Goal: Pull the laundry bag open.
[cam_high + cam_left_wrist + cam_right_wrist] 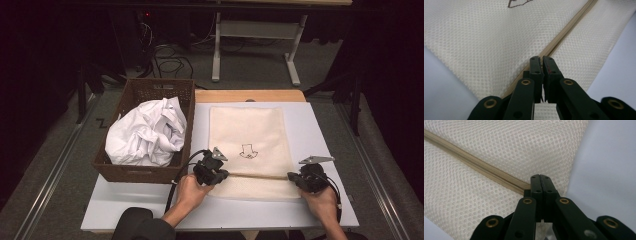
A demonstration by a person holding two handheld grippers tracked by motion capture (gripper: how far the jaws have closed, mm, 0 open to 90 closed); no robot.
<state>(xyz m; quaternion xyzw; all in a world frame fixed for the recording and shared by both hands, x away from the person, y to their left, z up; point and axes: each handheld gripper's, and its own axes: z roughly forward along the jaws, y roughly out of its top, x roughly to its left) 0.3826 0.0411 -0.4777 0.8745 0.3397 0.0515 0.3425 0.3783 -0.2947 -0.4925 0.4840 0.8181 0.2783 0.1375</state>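
Observation:
A cream mesh bag [250, 135] with a small dark drawing lies flat on the white table [322, 135]. Its tan zipper [257, 176] runs across the bag near the front edge. My left gripper [220, 176] sits at the zipper's left end and my right gripper [292, 177] at its right end. In the left gripper view the jaws [541, 58] are shut, with the zipper [571, 25] running straight into their tips. In the right gripper view the shut jaws [540, 177] meet the zipper [474, 163] close to the bag's side edge. What lies between the pads is hidden.
A brown wicker basket [150, 90] stands at the table's left, holding crumpled white cloth [147, 132]. Beyond the far edge are a grey floor, cables and a white table frame [255, 30]. Bare table lies right of the bag and along the front.

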